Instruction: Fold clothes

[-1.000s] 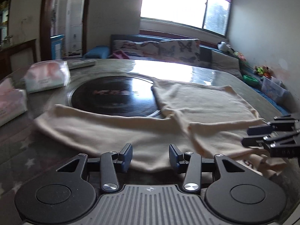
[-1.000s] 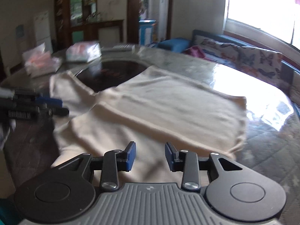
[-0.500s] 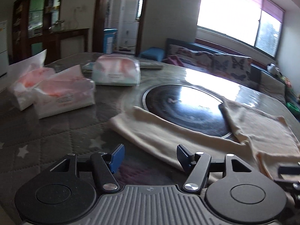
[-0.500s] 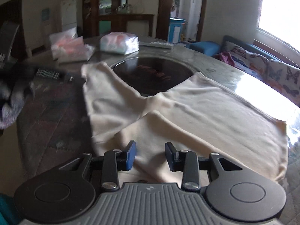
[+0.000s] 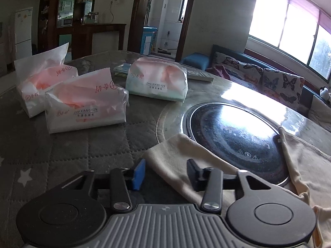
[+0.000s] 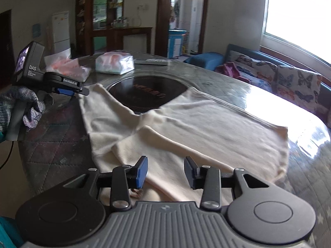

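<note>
Tissue pack point(image 5: 85, 111) reads "ZHU XIANG YUN"; left gripper point(image 6: 71, 91) marked "GenRobot.AI", "DAS"

Our left gripper point(image 5: 165, 173) hangs low and level, jaws spread wide with nothing between the pads. Our right gripper point(image 6: 166, 172) sits the same way, jaws parted and unloaded. From the right wrist view we see our left hand point(image 6: 19, 107) in a grey knit glove, wrapped around the left tool's handle out to the left side.
</note>
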